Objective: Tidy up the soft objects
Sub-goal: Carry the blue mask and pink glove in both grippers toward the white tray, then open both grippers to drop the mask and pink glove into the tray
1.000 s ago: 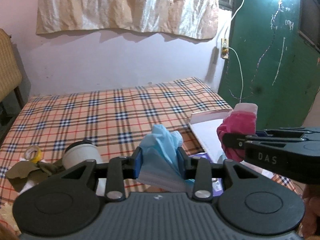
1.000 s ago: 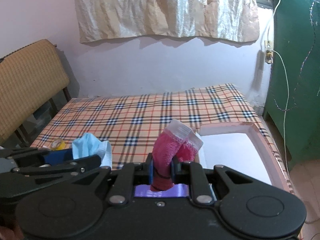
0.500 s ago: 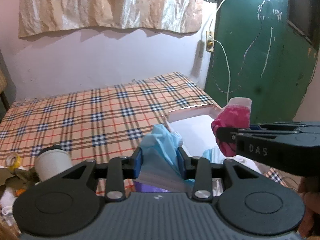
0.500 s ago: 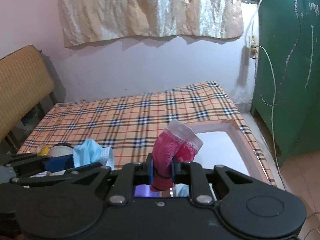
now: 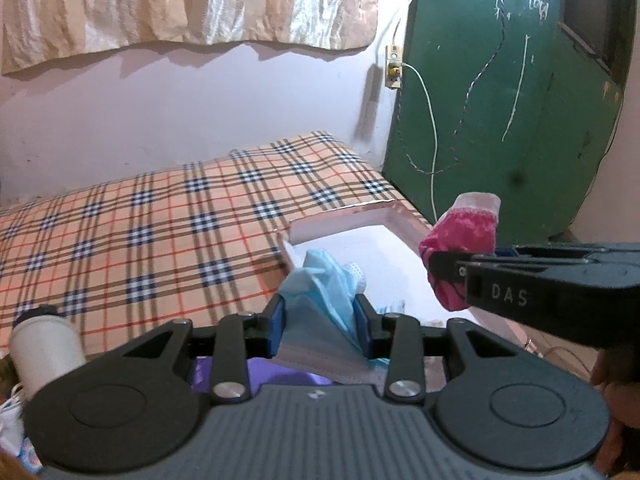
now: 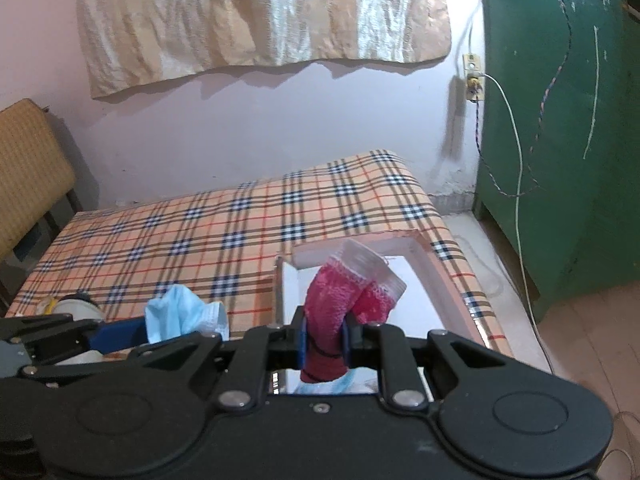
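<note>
You have swung both grippers rightward over the last second, so the shallow pink-rimmed white tray [image 5: 404, 216] now sits ahead instead of at 2 o'clock. Your left gripper [image 5: 320, 316] stays clamped on the crumpled light-blue face mask [image 5: 324, 280]. Your right gripper [image 6: 324, 336] stays clamped on the magenta knitted sock with white cuff [image 6: 340, 292], above the tray, at 3 o'clock from the left gripper. Beyond lies the plaid bedsheet [image 6: 200, 236].

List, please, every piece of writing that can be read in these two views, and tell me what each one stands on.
"DAS": raised letters on the side of the right gripper, in the left wrist view.
Chalk scrawl high on the green door: too blurred to read.
No other writing shows.
</note>
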